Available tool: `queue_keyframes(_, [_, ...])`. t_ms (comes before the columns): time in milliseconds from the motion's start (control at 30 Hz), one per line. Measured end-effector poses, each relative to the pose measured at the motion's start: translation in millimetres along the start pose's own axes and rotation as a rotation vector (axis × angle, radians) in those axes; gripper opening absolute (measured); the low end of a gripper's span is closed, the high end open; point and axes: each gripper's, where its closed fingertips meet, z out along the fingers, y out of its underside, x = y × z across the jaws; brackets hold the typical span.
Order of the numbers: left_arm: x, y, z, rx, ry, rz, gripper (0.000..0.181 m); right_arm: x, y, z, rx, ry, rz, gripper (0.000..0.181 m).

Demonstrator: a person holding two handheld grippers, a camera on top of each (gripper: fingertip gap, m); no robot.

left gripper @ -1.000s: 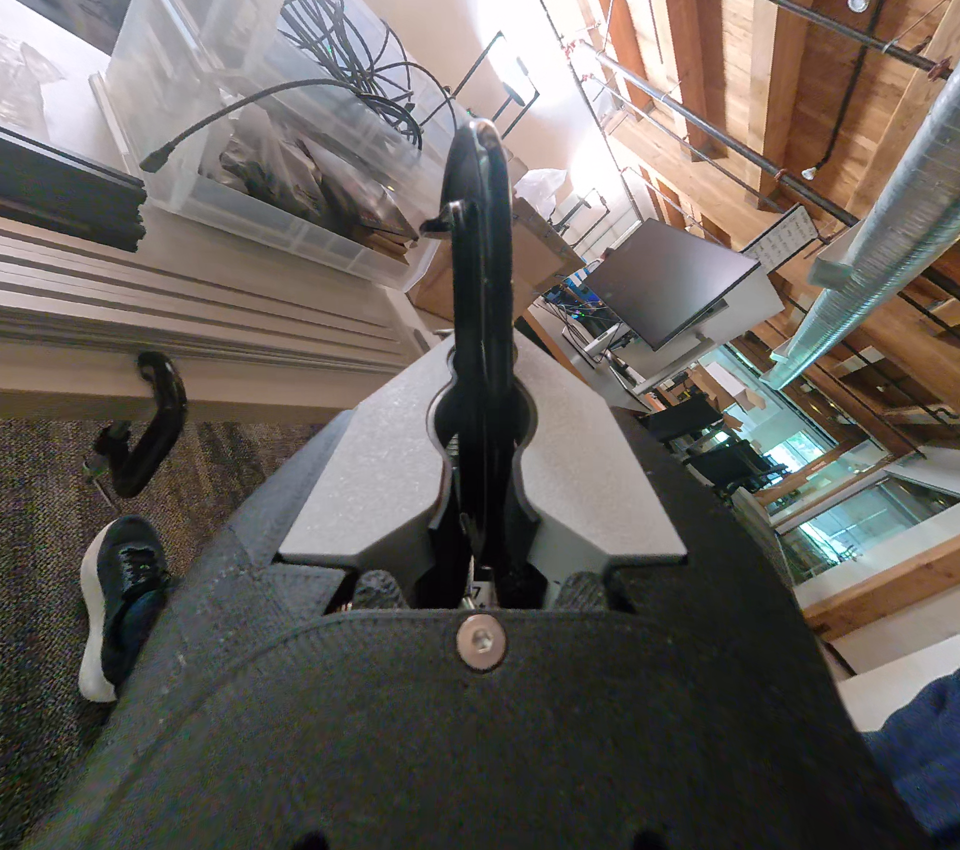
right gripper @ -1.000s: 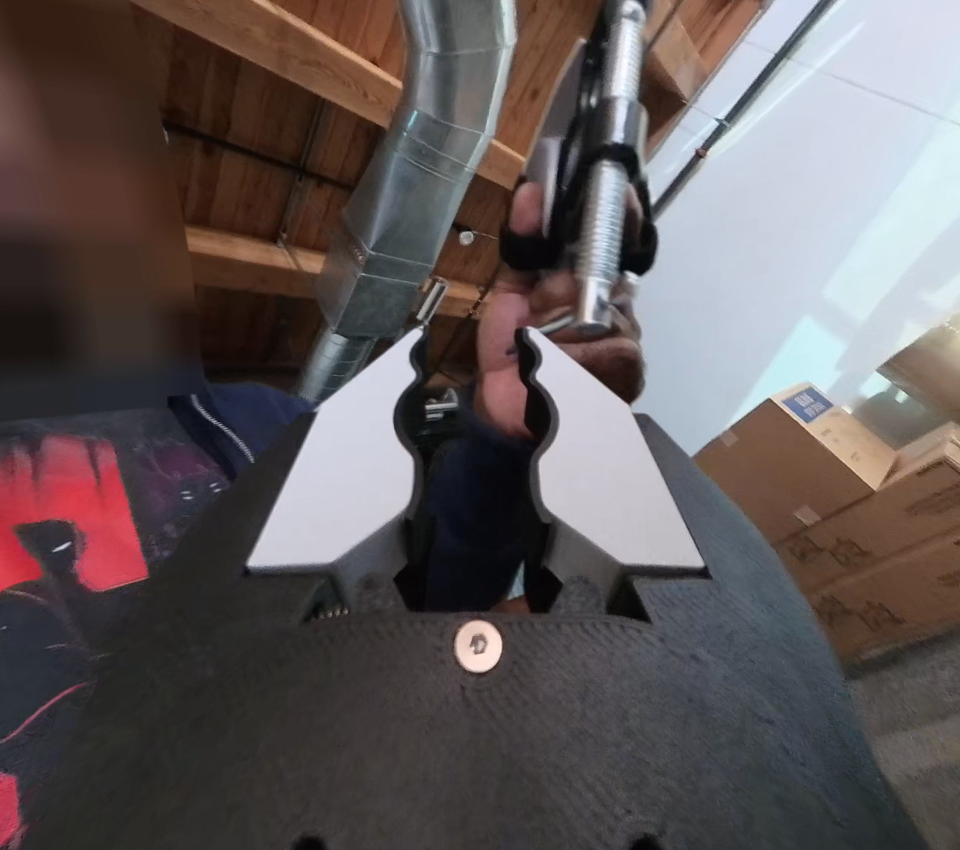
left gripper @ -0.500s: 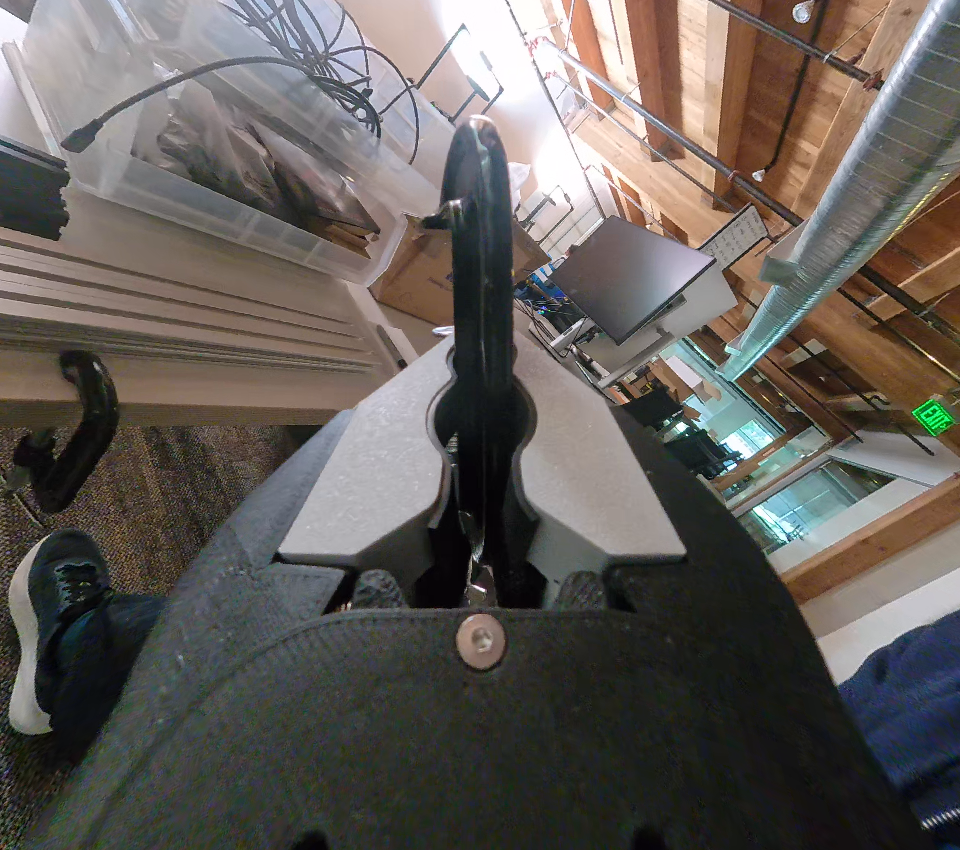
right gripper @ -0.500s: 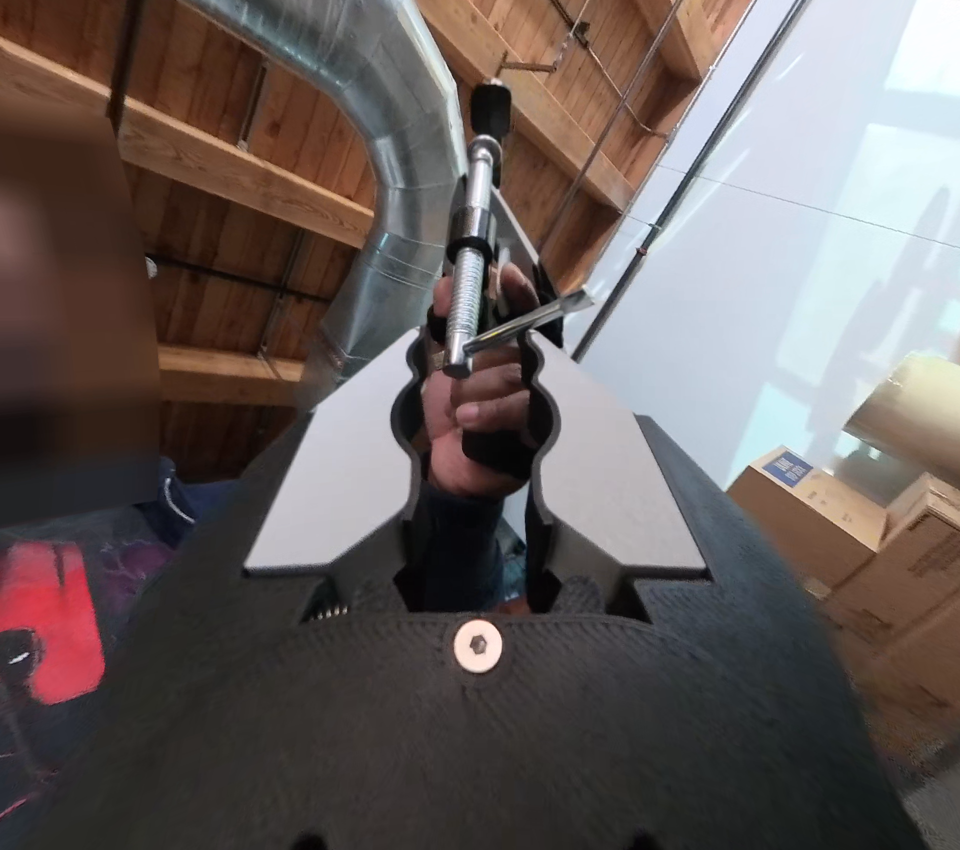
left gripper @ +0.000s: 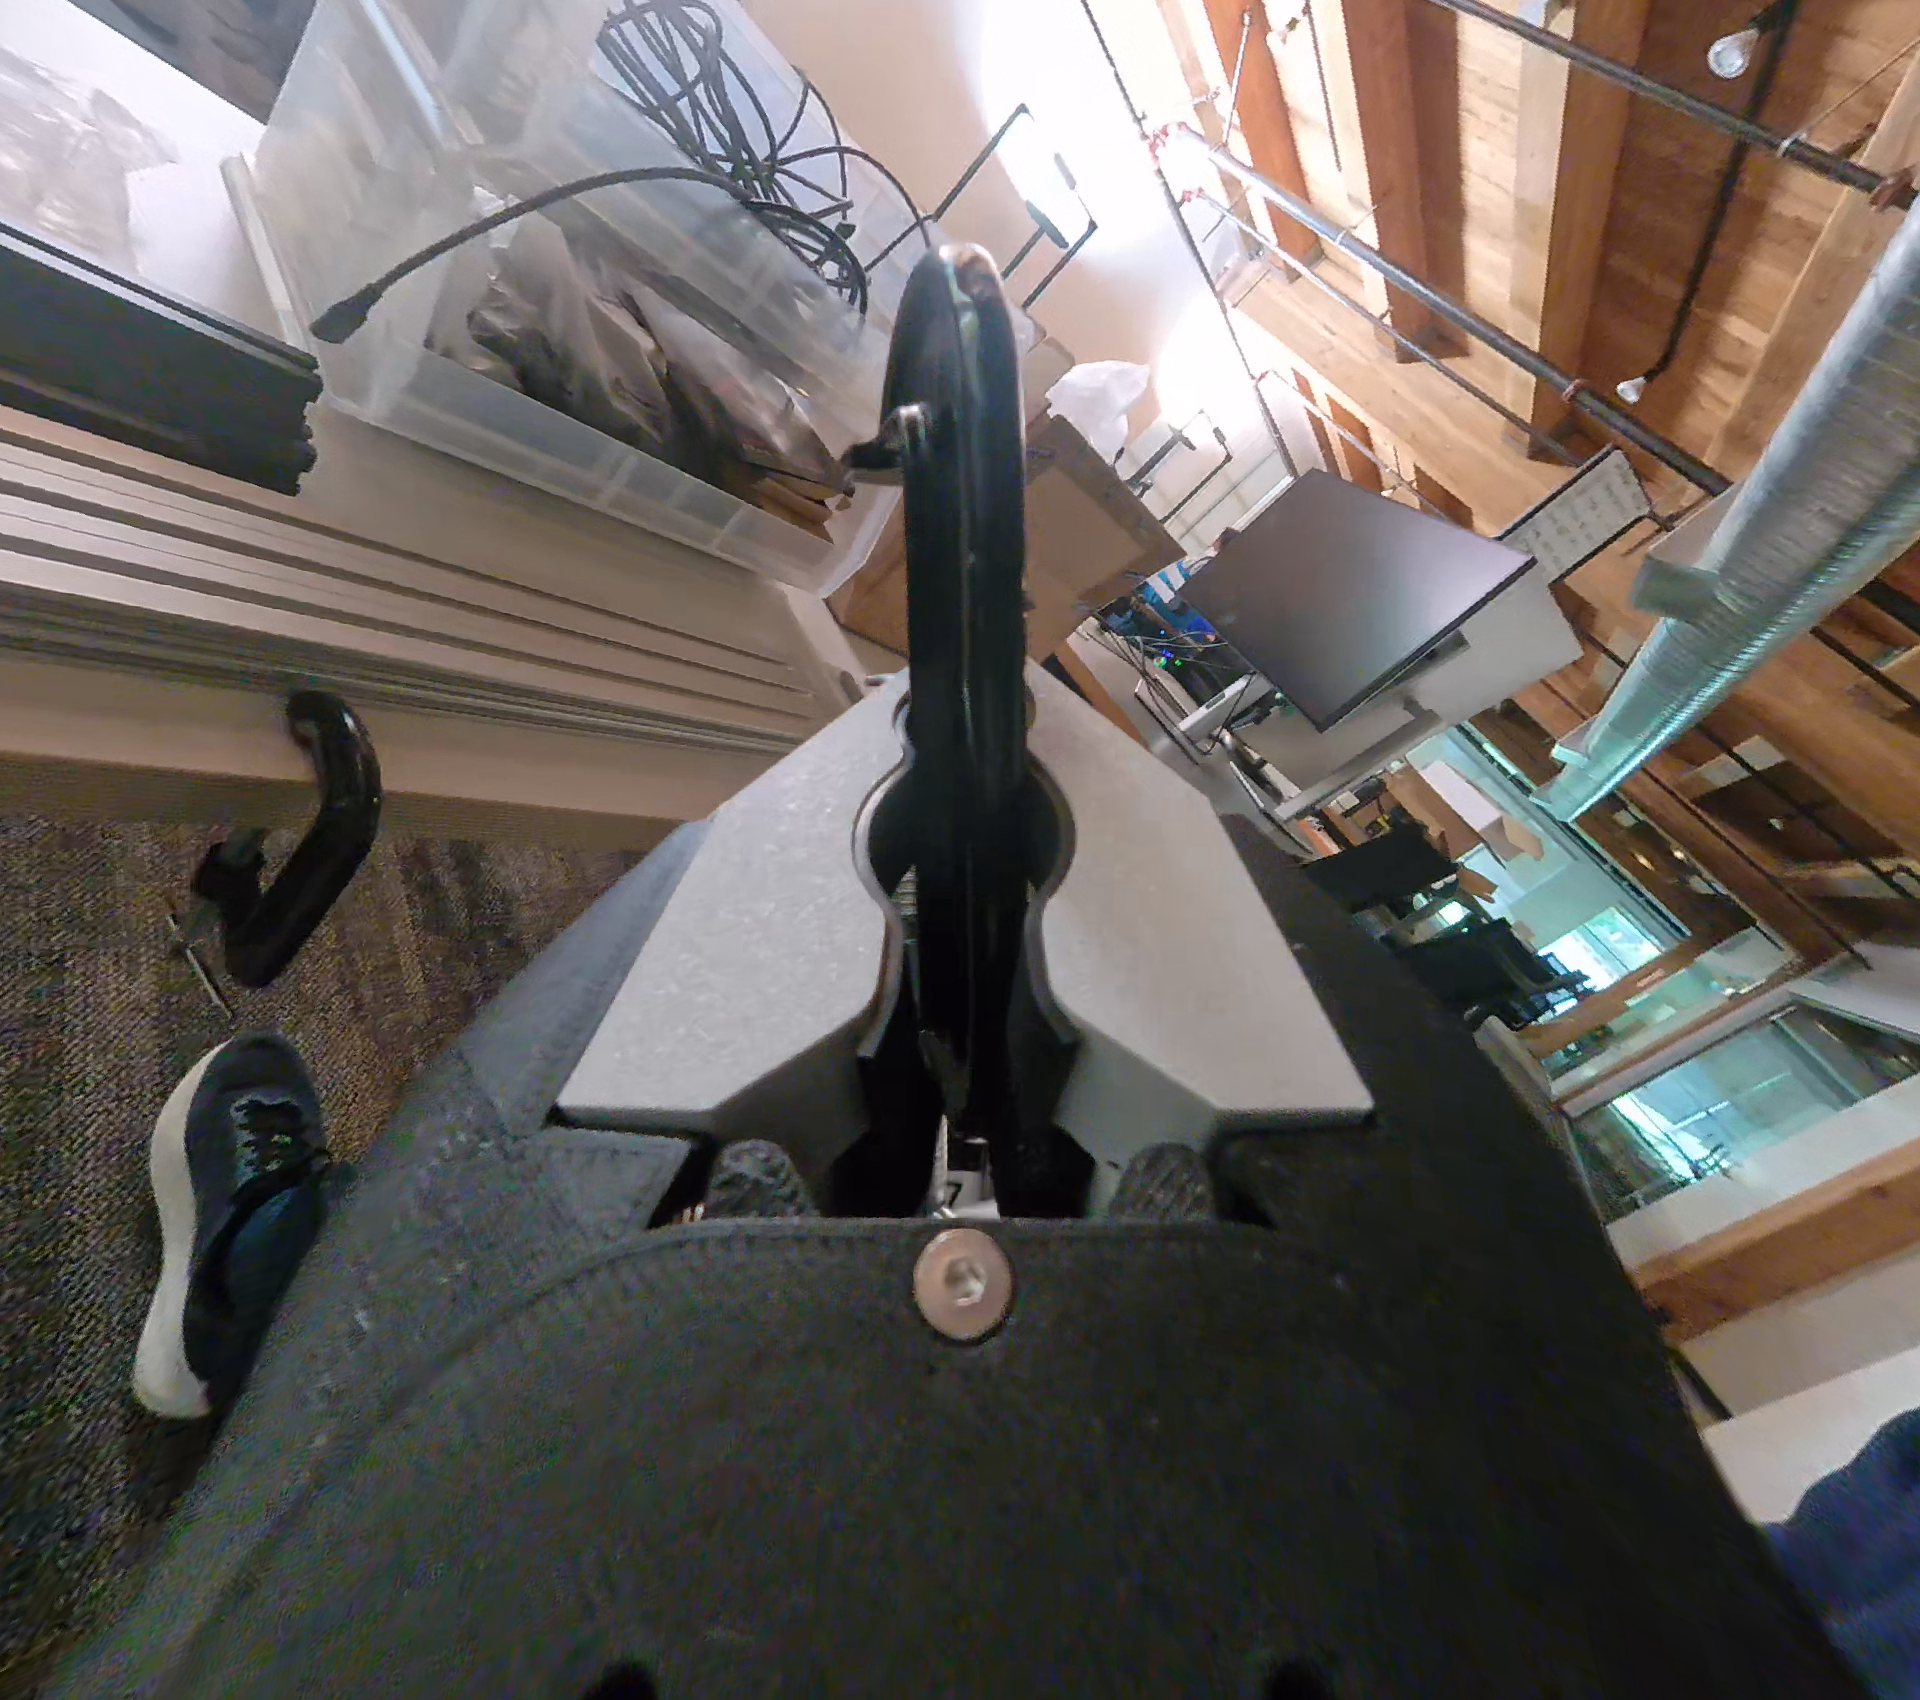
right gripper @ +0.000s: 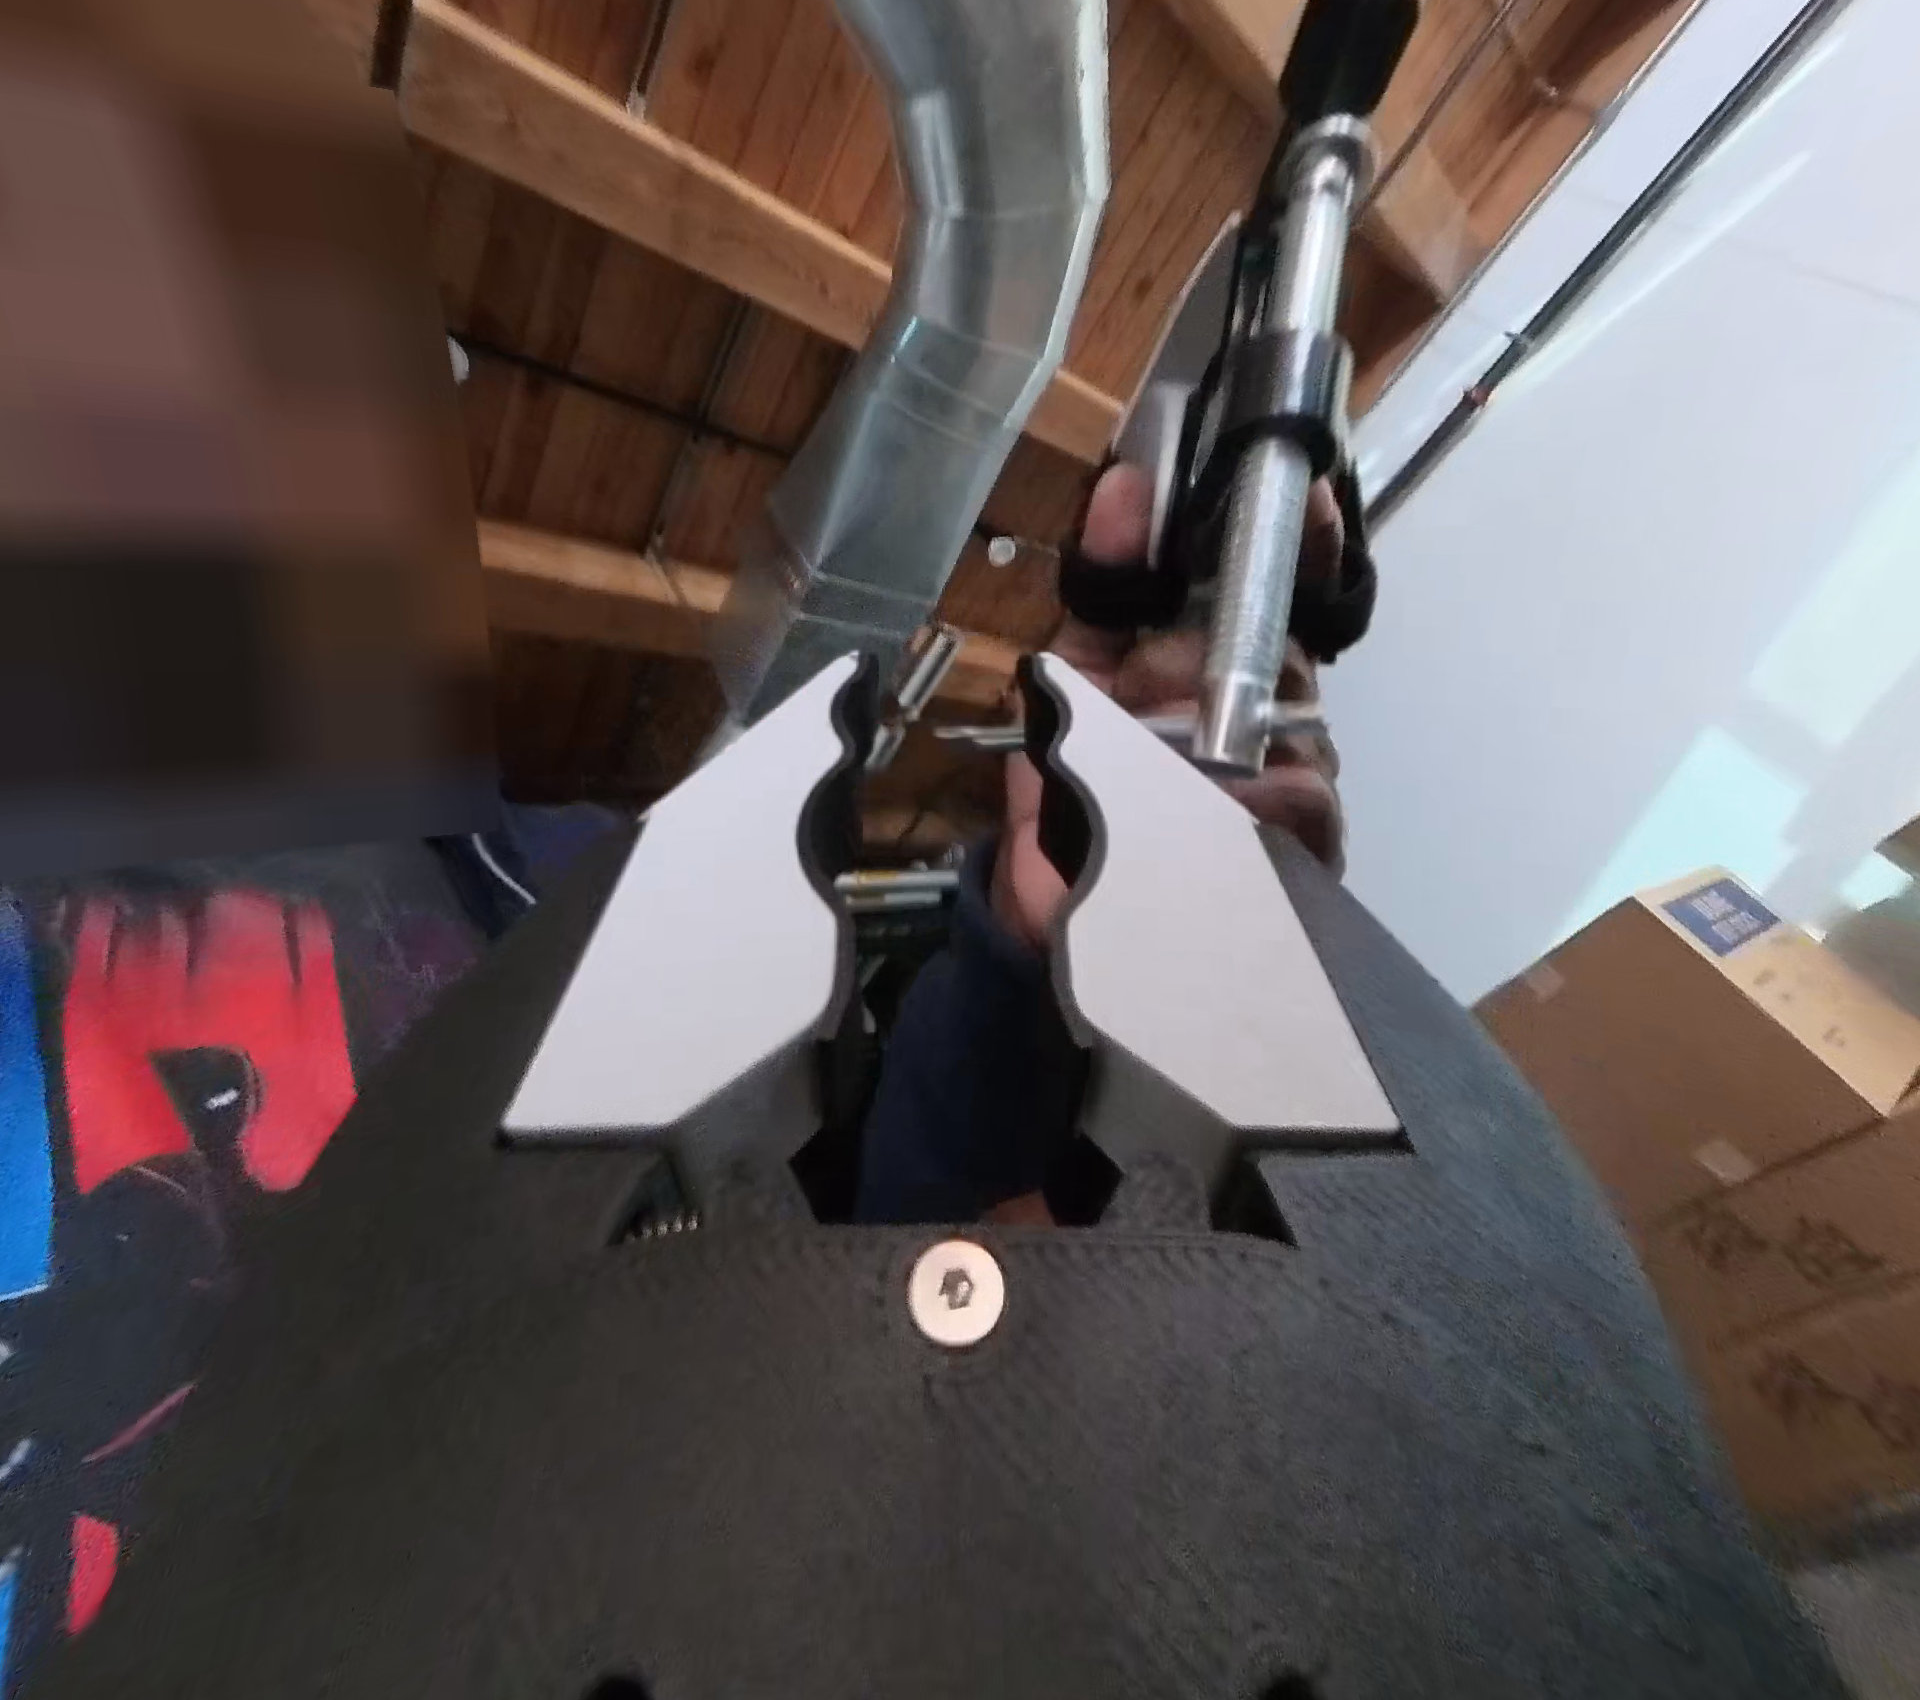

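The left hand-held gripper (left gripper: 961, 777) is pinching a black clamp frame (left gripper: 956, 507), a smooth, curved C-shaped metal piece seated in the round notch between the grey fingers. Compared with half a second ago, the left view has swung back toward the table (left gripper: 312, 611) and the clear plastic bin (left gripper: 499, 196) of coiled cables; the grip on the frame is unchanged. The right hand-held gripper (right gripper: 940, 694) is spread and holds nothing. In its view the clamp's threaded steel screw (right gripper: 1262, 570), bright and ribbed with a black knob at its far end, has shifted from the centre to the right of the fingers. A second black clamp (left gripper: 301, 840) hangs at the table edge; motion blur makes finer detail uncertain.
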Motion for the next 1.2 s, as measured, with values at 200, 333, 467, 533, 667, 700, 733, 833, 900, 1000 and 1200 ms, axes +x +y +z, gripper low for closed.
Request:
queue_keyframes(200, [9.1, 2.2, 3.2, -0.005, 0.042, -0.019, 0.017, 28.2, 9.4, -2.0, -0.018, 0.154, -0.035, 0.028])
queue_keyframes(333, [13.2, 3.7, 3.7, -0.012, 0.056, -0.014, 0.017, 38.8, -11.0, -17.9, 0.077, 0.22, -0.045, 0.035])
queue_keyframes(467, [11.5, 1.6, 2.1, -0.003, 0.056, -0.024, 0.017, 26.4, -34.0, -26.0, 0.201, 0.165, -0.041, 0.033])
queue_keyframes(533, [9.6, 1.0, 0.6, -0.007, 0.05, -0.017, 0.017, 23.9, -45.8, -34.3, 0.258, 0.153, -0.034, 0.033])
queue_keyframes(667, [2.1, -3.2, -2.6, 0.016, 0.02, -0.011, 0.017, 5.2, -48.2, -28.7, 0.233, 0.067, -0.049, 0.03])
queue_keyframes(700, [-0.3, -4.6, -3.3, 0.024, 0.011, -0.011, 0.017, 1.2, -43.0, -23.3, 0.198, 0.044, -0.048, 0.029])
queue_keyframes(733, [-2.6, -5.6, -3.5, 0.03, 0.004, -0.011, 0.017, -1.6, -36.5, -17.9, 0.161, 0.027, -0.043, 0.029])
queue_keyframes(833, [-7.0, -5.4, -3.5, 0.039, -0.009, -0.015, 0.017, -2.1, -15.1, -4.6, 0.061, 0.017, -0.039, 0.029])
queue_keyframes(900, [-6.2, -3.9, -3.1, 0.043, 0.002, -0.032, 0.017, 5.0, -1.4, 1.5, -0.003, 0.055, -0.048, 0.027])
queue_keyframes(1000, [-2.0, -2.5, -1.7, 0.046, 0.026, -0.045, 0.017, 23.1, 8.6, 1.5, -0.033, 0.145, -0.054, 0.027])
queue_keyframes(1200, [5.0, -4.3, -2.0, 0.045, 0.049, -0.038, 0.017, 43.0, -11.7, -19.6, 0.073, 0.265, -0.077, 0.03])
